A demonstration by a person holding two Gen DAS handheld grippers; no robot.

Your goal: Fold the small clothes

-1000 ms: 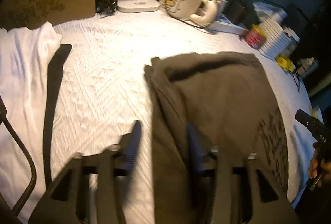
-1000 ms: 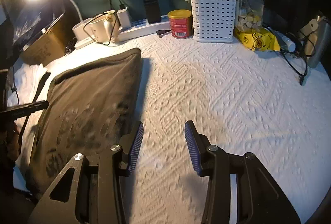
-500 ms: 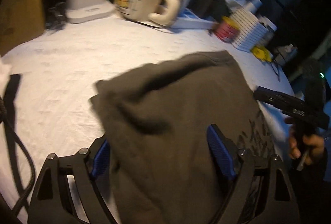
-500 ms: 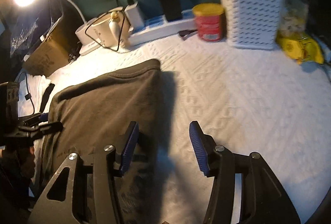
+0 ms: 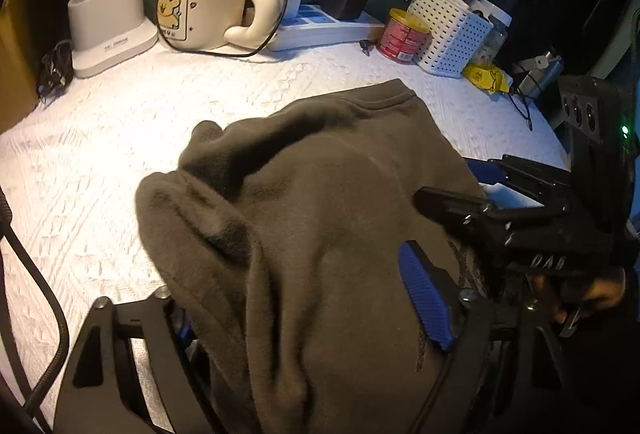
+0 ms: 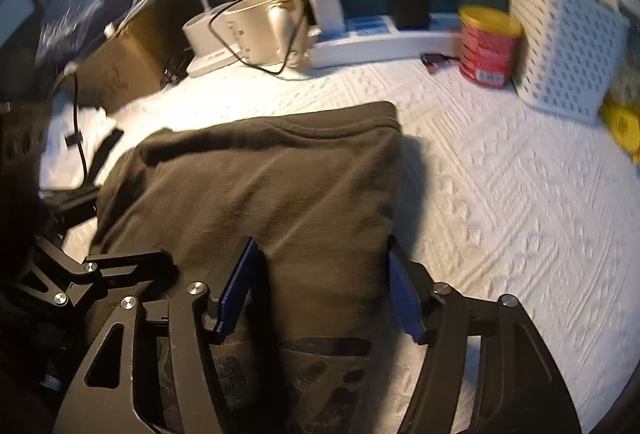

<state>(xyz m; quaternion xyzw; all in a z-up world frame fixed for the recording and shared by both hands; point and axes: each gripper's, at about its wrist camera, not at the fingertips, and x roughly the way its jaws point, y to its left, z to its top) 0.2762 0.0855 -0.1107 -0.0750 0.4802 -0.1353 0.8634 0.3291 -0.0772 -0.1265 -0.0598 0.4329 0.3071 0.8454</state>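
A dark grey-brown garment (image 5: 320, 193) lies on the white textured cover (image 5: 100, 153), its left side pushed up into thick folds. My left gripper (image 5: 290, 274) straddles this bunched near part. The cloth hides most of its left finger, and the right blue pad (image 5: 424, 298) shows bare beside the cloth. Its jaws are closing with the cloth between them. My right gripper (image 6: 322, 246) straddles the garment's (image 6: 260, 185) right edge, jaws opening, pads clear of the cloth. In the left wrist view the right gripper (image 5: 444, 179) comes in from the right, held by a hand (image 5: 580, 290).
Along the back edge stand a lamp base (image 5: 112, 21), a cream mug (image 5: 200, 13), a power strip (image 5: 320, 27), a red can (image 5: 404, 35) and a white basket (image 5: 452, 33). A cardboard box (image 6: 120, 69) and white cloth (image 6: 76, 137) sit at the left.
Both grippers have come inward over the garment with wider jaws. The left went from the left edge onto the cloth, which bunched up. The right went from bare cover to the right edge.
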